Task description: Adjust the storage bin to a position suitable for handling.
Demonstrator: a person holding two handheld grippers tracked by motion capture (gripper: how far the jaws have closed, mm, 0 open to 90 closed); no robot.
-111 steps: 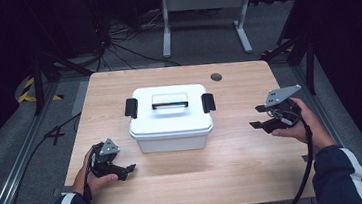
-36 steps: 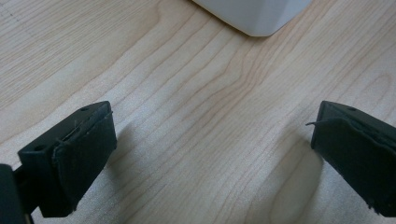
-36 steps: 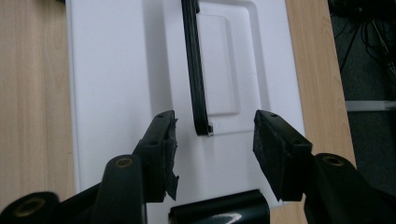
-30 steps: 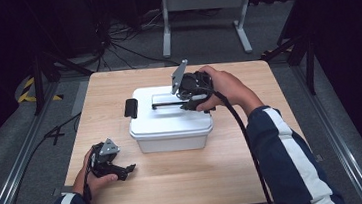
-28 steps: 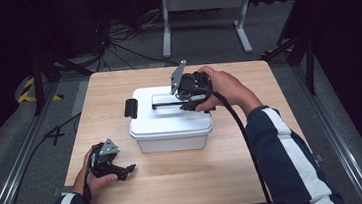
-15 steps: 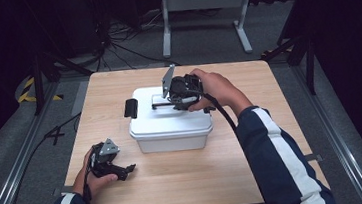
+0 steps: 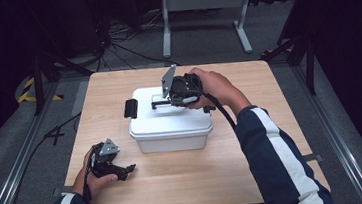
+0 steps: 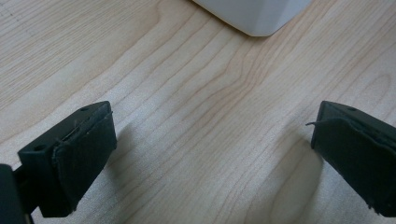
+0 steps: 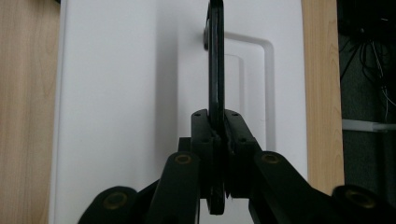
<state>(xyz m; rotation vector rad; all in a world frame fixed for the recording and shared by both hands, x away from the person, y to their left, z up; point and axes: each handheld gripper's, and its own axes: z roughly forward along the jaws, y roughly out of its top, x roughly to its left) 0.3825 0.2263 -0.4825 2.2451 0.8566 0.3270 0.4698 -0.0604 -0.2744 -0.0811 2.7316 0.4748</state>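
Right gripper (image 9: 217, 154) (likely clamped) over handle (image 9: 215, 60)

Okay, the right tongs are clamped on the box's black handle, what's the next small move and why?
Probably lift straight up, gently. The right tongs pinch the raised handle of the white box, and the left tongs rest open on the table, clear of it.

A white box (image 7: 170, 125) sits mid-table (image 7: 256, 170), a black latch on its left end. The right gripper (image 7: 171, 99) is over the lid, its jaws just closed on the raised black handle (image 7: 160, 103). The left gripper (image 7: 125, 170) rests at the near left, well apart from the box.
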